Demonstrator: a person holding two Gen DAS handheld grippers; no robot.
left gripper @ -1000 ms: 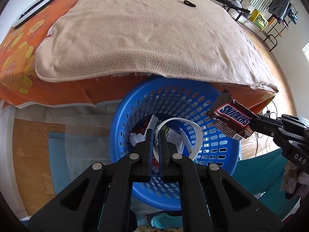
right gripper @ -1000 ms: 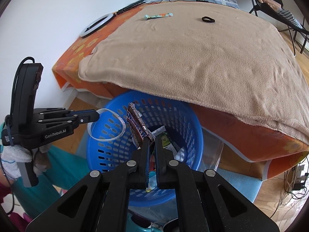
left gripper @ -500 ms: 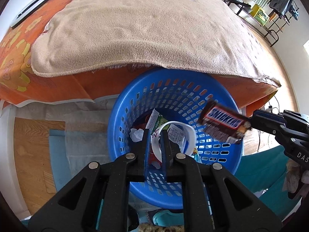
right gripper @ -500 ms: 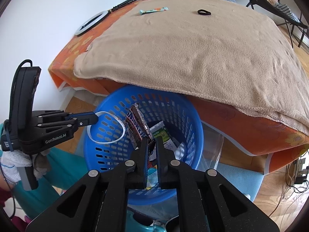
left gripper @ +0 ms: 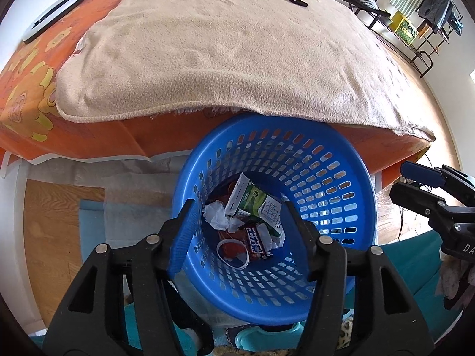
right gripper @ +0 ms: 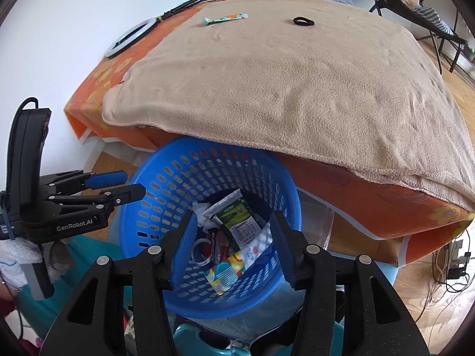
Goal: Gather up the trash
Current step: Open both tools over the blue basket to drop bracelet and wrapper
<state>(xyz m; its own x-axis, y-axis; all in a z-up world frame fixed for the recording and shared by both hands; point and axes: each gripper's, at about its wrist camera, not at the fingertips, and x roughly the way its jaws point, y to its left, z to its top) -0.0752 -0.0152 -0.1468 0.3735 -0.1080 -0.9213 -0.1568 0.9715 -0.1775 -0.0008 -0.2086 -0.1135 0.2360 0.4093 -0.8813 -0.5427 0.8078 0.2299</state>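
Blue plastic fills my view: the perforated basket point(left gripper: 350, 184) stands on the floor against the near edge of the bed point(left gripper: 124, 136), its far rim tucked under the overhang of the beige blanket point(left gripper: 225, 59). My left tongs point(left gripper: 237, 222) hang over the basket's mouth with their jaws spread and nothing between them; they have just been opening. My right tongs point(right gripper: 234, 237) hover over the same opening, jaws likewise parted and bare, also freshly opened. The trash lies at the bottom of the basket: a brown chocolate bar wrapper point(left gripper: 256, 243), a white plastic ring point(left gripper: 233, 253) beside it, a green and white carton point(left gripper: 255, 204), some crumpled white tissue point(left gripper: 218, 216), and a colourful patterned packet point(right gripper: 227, 270) toward the near wall. Up on the blanket, toward the far edge of the bed, a long teal and orange wrapper point(right gripper: 225, 18) lies flat, and a black hair tie point(right gripper: 303, 21) sits well apart from it toward the right. A white ring light point(right gripper: 130, 37) rests on the orange sheet near the bed's far left corner.
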